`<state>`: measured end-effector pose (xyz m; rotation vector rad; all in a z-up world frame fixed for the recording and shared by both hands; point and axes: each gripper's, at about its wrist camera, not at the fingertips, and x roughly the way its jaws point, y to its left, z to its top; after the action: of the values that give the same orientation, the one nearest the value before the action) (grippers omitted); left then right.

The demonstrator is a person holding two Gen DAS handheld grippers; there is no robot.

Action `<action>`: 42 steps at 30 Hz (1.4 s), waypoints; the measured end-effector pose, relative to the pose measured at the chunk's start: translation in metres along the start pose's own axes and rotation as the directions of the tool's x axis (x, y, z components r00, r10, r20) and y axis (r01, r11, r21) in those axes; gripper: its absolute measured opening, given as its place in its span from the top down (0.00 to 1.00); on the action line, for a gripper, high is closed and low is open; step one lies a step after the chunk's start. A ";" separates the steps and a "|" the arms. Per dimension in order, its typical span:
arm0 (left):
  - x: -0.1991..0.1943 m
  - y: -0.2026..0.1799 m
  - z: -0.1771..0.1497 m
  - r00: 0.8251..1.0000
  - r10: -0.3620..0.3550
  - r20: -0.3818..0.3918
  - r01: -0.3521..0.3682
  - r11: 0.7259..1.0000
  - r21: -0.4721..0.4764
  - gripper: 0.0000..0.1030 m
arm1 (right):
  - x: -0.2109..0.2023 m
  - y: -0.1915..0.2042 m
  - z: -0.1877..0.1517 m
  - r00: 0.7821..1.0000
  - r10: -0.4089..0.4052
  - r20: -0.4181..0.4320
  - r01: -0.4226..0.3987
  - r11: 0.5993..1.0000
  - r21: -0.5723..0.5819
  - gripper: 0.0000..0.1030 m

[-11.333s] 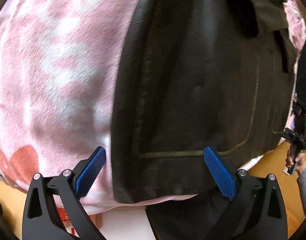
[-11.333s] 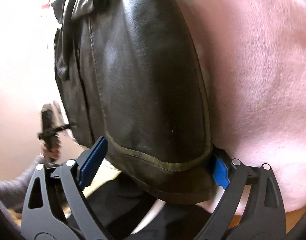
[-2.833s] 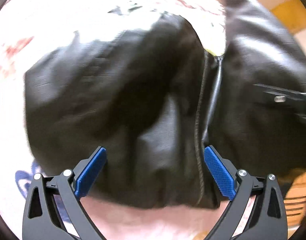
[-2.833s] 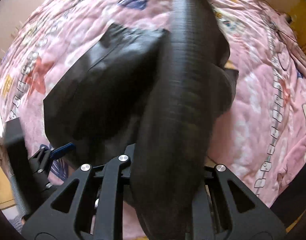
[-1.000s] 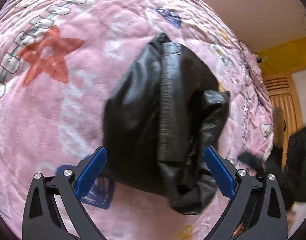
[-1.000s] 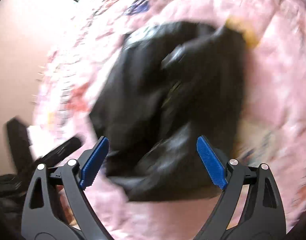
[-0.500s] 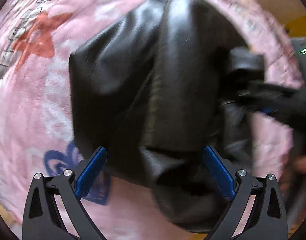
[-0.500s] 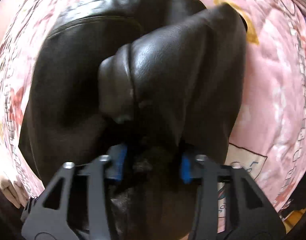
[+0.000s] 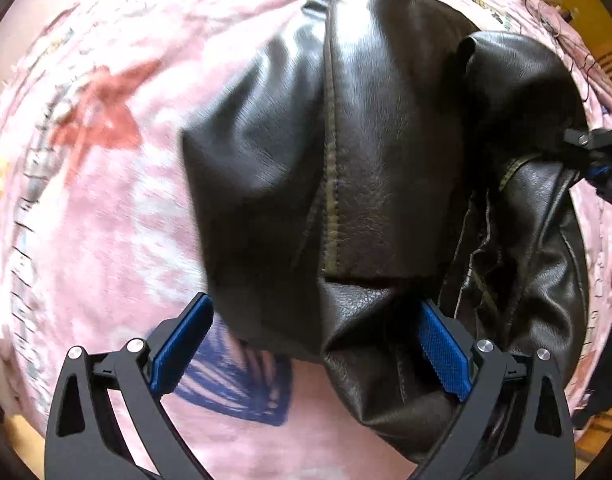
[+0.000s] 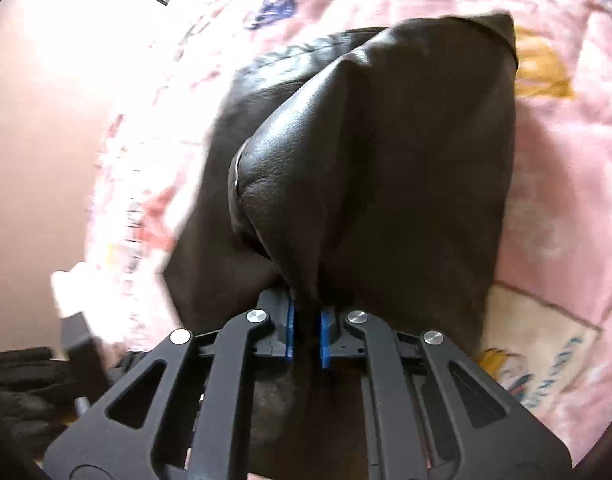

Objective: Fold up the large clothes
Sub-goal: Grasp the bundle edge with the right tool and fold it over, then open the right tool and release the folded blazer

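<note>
A black leather jacket (image 9: 365,140) lies bunched on a pink patterned blanket (image 9: 106,200). My left gripper (image 9: 311,348) points straight down over the jacket's near edge; it is open, its blue pads wide apart on either side of the crumpled leather without pressing it. In the right wrist view, my right gripper (image 10: 304,334) has its jaws closing, with a raised fold of the jacket (image 10: 385,160) pinched between the blue pads. The right gripper (image 9: 597,156) also shows at the right edge of the left wrist view, on the jacket's right side.
The blanket (image 10: 565,160) spreads around the jacket on all sides. A dark gloved hand (image 10: 18,392) sits at the lower left of the right wrist view. Wooden floor (image 9: 597,436) shows past the bed's edge. A pink wall (image 10: 34,140) stands to the left.
The right gripper went from wide open to pinched on a jacket fold. The left gripper came down closer to the jacket and stayed open.
</note>
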<state>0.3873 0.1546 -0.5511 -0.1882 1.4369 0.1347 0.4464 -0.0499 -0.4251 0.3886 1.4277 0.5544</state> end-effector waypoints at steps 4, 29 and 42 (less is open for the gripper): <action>-0.021 0.025 0.014 0.998 0.053 0.043 -0.052 0.999 -0.009 0.08 | -0.002 0.021 0.006 0.994 0.110 0.013 -0.110 0.994 0.005 0.92; 0.063 0.086 0.035 0.986 0.152 -0.070 -0.152 0.988 0.004 0.08 | 0.095 0.108 0.028 0.985 -0.034 -0.169 0.016 0.994 -0.107 0.89; -0.039 0.101 0.047 0.973 0.226 0.046 -0.221 0.971 -0.096 0.08 | 0.129 0.130 0.043 0.944 -0.118 -0.309 0.105 0.993 -0.060 0.44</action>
<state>0.4070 0.2642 -0.5117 -0.0953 1.3935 0.3878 0.4794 0.1333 -0.4525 0.1878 1.7276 0.5710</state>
